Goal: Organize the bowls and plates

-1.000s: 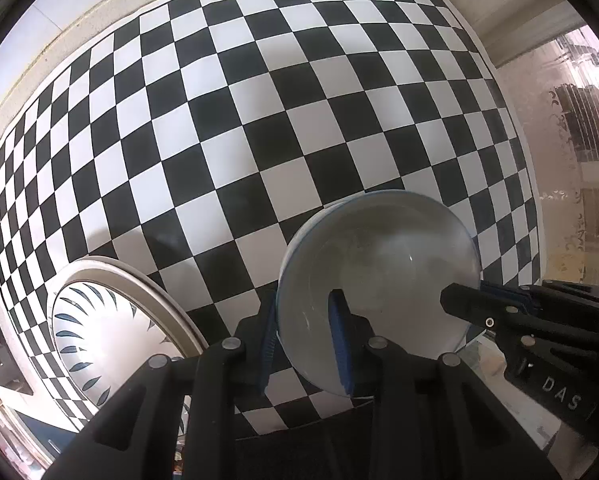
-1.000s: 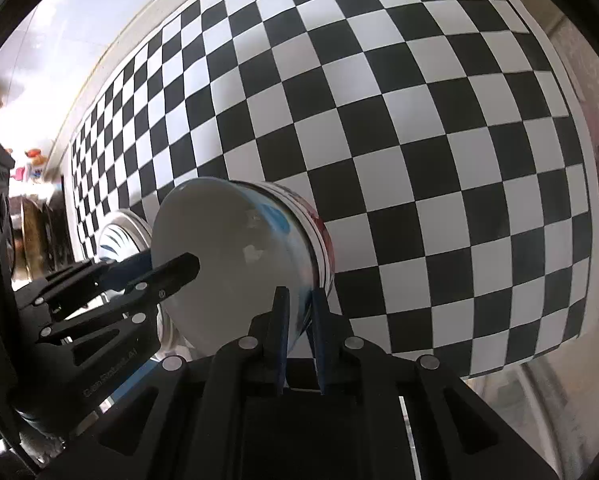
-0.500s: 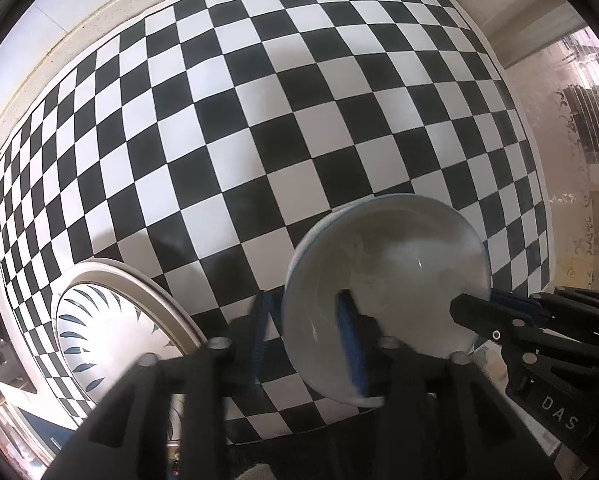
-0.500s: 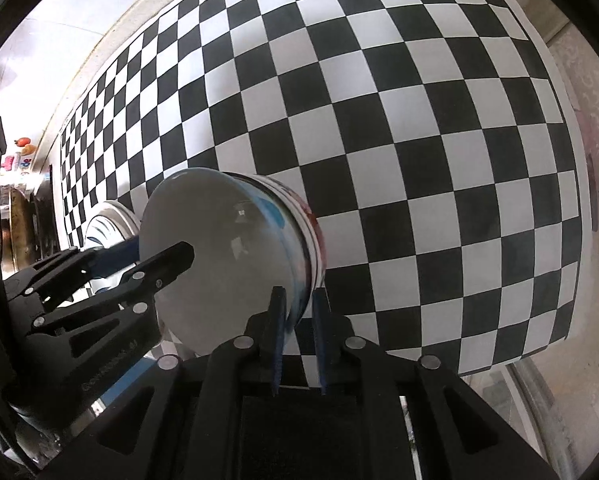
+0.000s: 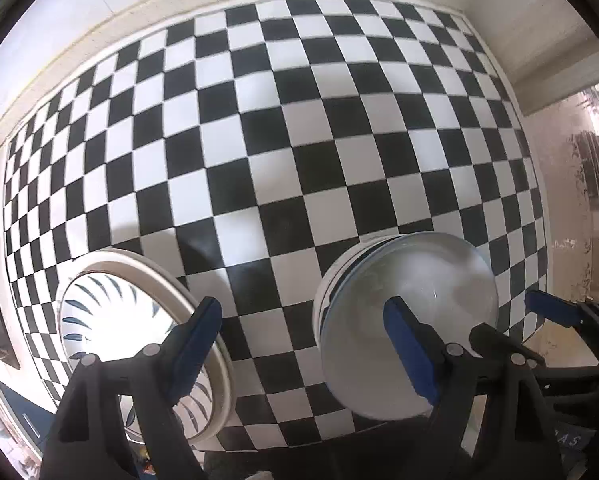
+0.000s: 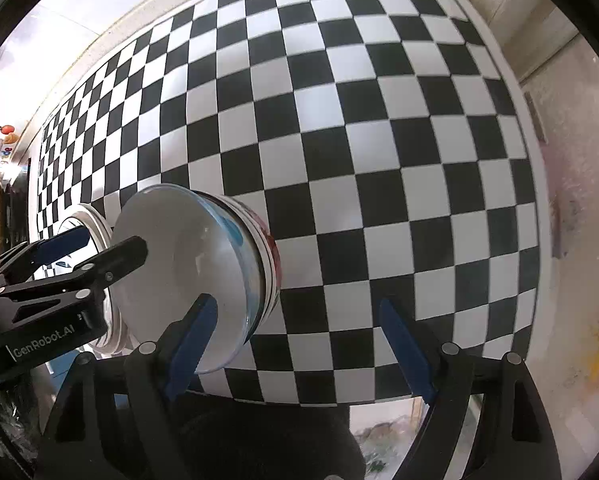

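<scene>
My left gripper [image 5: 303,344] and right gripper [image 6: 299,340] were both opening wide, gripping nothing. The stacked bowls [image 6: 195,276] sat on the checkered mat [image 5: 299,140], rim between my spread pads. A leaf-patterned plate [image 5: 111,320] lay just beside them, partly hidden behind my left finger [image 5: 195,344].
</scene>
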Demonstrator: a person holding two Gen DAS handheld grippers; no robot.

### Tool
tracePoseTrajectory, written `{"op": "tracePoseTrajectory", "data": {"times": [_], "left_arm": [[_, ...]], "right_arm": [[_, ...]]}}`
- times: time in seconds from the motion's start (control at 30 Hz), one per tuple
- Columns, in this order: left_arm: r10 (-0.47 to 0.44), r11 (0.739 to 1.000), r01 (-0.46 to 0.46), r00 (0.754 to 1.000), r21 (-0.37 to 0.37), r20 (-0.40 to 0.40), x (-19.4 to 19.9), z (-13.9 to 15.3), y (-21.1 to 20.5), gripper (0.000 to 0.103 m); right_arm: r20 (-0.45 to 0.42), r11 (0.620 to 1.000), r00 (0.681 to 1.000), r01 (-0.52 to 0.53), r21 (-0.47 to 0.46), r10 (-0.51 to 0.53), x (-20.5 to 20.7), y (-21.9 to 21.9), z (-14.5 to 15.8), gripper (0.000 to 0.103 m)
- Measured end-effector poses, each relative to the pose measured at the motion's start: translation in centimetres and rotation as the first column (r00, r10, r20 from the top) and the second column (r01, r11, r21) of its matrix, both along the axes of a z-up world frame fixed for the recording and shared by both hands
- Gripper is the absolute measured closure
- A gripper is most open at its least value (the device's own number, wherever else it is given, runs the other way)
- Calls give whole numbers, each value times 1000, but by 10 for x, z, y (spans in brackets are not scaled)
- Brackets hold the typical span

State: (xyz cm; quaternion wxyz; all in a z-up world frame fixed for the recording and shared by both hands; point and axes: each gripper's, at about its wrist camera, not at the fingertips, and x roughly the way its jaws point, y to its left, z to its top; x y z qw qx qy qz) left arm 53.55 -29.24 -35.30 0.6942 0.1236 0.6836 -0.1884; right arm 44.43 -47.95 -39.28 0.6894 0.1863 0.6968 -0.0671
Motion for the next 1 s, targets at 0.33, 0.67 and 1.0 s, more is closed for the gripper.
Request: {"op": "tracePoseTrajectory", "data": {"times": [0.33, 0.67, 1.0], "left_arm": [[43, 999, -36, 973, -37, 226, -34, 79, 33, 33], [13, 995, 14, 960, -97, 280, -82, 148, 63, 55], [-26, 989, 74, 936, -124, 350, -135, 205, 81, 55]], "right_arm": [[169, 994, 985, -15, -107, 33, -23, 23, 81, 33], [310, 987, 950, 19, -158, 31, -85, 62, 174, 58], [407, 983, 913, 59, -174, 17, -145, 88, 237, 59]]}}
